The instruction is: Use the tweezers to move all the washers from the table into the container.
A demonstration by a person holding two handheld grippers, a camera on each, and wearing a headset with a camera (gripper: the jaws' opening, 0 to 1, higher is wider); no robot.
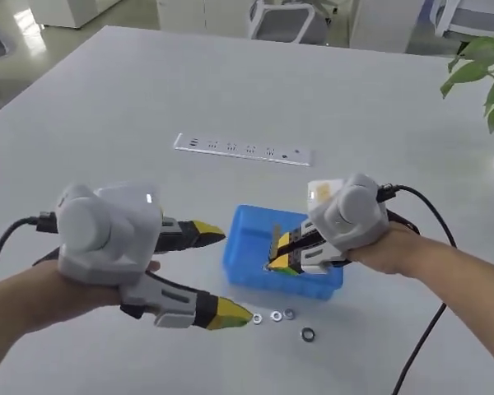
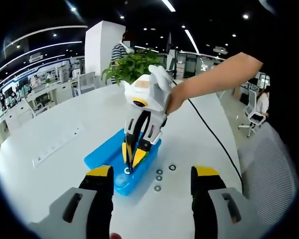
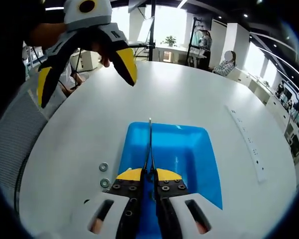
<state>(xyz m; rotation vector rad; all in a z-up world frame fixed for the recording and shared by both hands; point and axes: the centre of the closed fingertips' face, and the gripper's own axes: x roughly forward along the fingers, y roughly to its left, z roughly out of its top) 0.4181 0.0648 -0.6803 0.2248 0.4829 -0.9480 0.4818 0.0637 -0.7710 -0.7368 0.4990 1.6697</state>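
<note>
Four small metal ring washers [image 1: 276, 315] lie on the smooth grey table [image 1: 148, 107], just off the left gripper's [image 1: 222, 273] lower yellow tip and beside the blue plastic container [image 1: 245, 247]. The right gripper view shows thin steel tweezers [image 3: 149, 144] pinched in the right gripper's [image 3: 149, 173] closed jaws, pointing over the container's floor. The left gripper's jaws are spread wide and hold nothing.
</note>
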